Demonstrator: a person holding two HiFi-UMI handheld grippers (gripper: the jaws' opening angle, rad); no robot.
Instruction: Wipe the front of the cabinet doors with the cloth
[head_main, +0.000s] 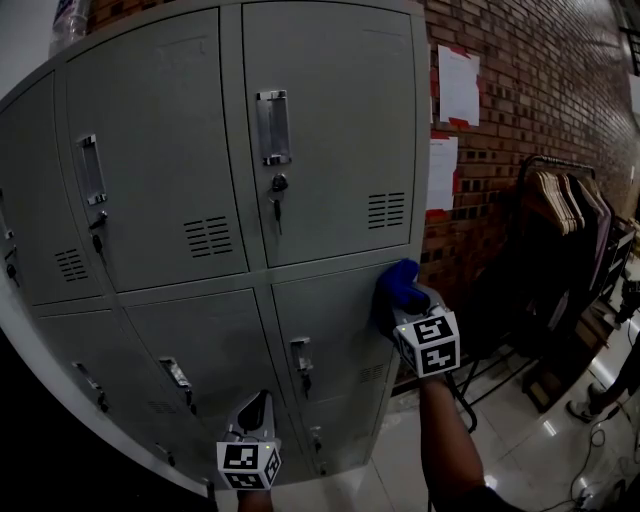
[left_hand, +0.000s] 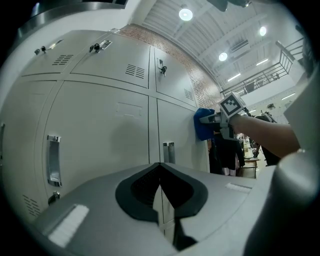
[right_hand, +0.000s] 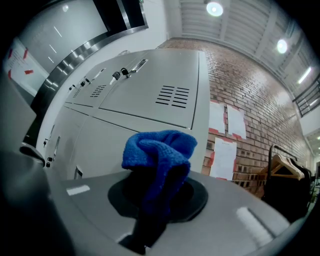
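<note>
Cloth (right_hand: 159, 150) place: it lay against the lower right door (head_main: 325, 335), at that door's top right corner, held there by the right tongs (head_main: 402, 308).
Risk, slip: only a fold seemed caught, so a hard rub could probably have pulled the cloth free and dropped it to the floor.
Risk, run-off: the cloth sat at the cabinet's right edge, so a stroke further right would likely have left the metal and hit nothing.
Risk, snag: a sweep to the left could have caught loose folds on the handle (head_main: 300, 353) and the lock under it.
Cloth look: blue, nubbly and thick, bunched into a soft lump that bulged past the tong tips.
Right tongs: pinching the cloth, with its dark lower folds filling the gap between the jaws.
Left tongs (left_hand: 160, 197): pressed together with nothing in them, held low before the bottom doors.
Doors: grey metal with vents, handles and locks, and a key (head_main: 279, 186) hung in the upper right one.
</note>
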